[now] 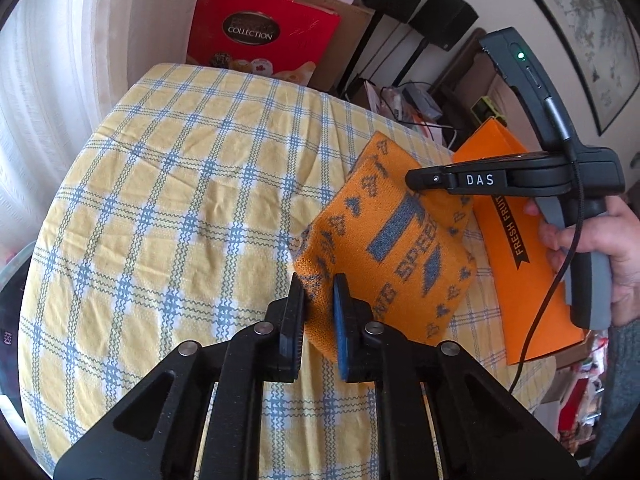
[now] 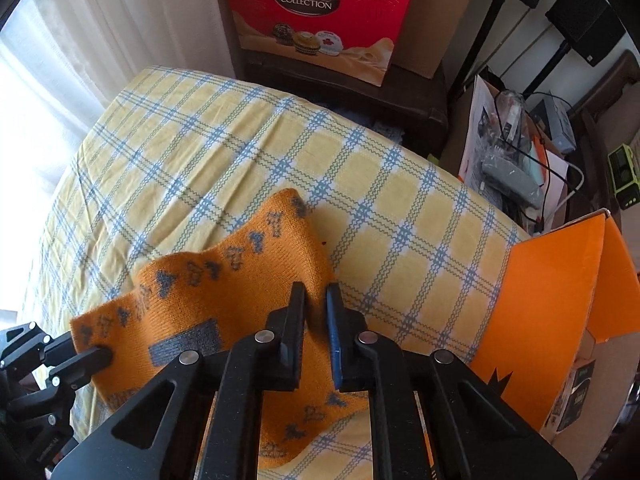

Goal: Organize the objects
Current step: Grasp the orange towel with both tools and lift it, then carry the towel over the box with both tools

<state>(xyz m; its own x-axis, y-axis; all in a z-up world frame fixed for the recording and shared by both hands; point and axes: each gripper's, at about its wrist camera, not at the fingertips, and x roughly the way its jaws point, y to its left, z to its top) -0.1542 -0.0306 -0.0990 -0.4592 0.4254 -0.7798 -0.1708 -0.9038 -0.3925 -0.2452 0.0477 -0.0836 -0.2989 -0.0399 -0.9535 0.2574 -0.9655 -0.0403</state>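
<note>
An orange knitted cloth [image 1: 384, 240] with grey figures and lettering spans between both grippers above the checked tablecloth [image 1: 160, 200]. My left gripper [image 1: 319, 286] is shut on the cloth's near corner. In the left wrist view my right gripper [image 1: 416, 179], held by a hand [image 1: 616, 248], pinches the cloth's far edge. In the right wrist view my right gripper [image 2: 316, 296] is shut on a fold of the cloth [image 2: 200, 288]. There my left gripper [image 2: 100, 354] bites the cloth's left corner. An orange "FRESH FRUIT" carton [image 1: 520, 248] lies at the right table edge.
A red chocolate box [image 2: 320, 12] stands behind the table [image 2: 240, 152] on a dark stand. White curtains [image 2: 100, 40] hang at the left. Cables and clutter [image 2: 512, 160] fill the floor at the right, beyond the orange carton [image 2: 552, 320]. Black speakers [image 1: 440, 16] stand at the back.
</note>
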